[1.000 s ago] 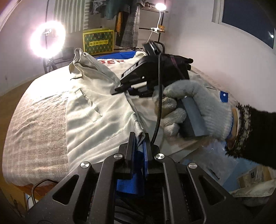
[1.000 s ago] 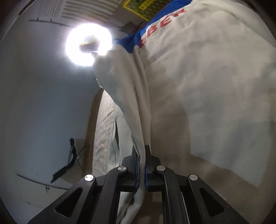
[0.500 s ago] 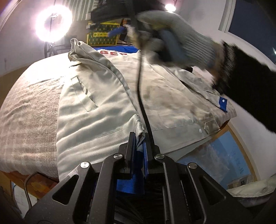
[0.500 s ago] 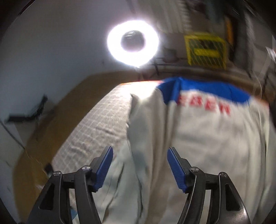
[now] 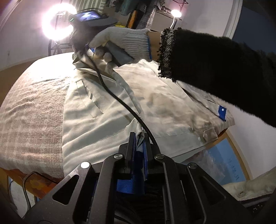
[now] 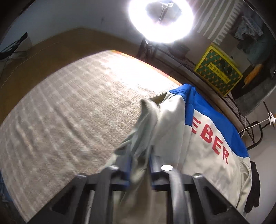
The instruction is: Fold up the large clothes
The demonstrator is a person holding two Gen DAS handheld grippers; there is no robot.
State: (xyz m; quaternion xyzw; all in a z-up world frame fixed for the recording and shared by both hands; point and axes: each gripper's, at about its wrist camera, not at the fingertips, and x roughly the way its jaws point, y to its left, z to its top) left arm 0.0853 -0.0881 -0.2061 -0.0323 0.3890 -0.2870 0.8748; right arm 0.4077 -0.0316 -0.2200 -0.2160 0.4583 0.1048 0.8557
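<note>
Mid-fold: left hand-held gripper pinched jacket hem; right hand-held gripper pinched bunched collar-end fabric ahead. Next likely: carry both edges across the bed.

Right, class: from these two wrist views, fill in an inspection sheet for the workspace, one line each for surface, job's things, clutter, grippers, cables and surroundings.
Surface: bed under a pale striped blanket.
Job's things: beige jacket lying spread out, blue yoke and red lettering at its far end.
Clutter: nothing seen on the blanket.
Grippers: left gripper shut on the jacket's near hem; right gripper shut on bunched jacket fabric at the far end, held by a gloved hand.
Cables: black cable trailing across the jacket.
Surroundings: ring light, yellow box, hanging clothes, small lamp.
</note>
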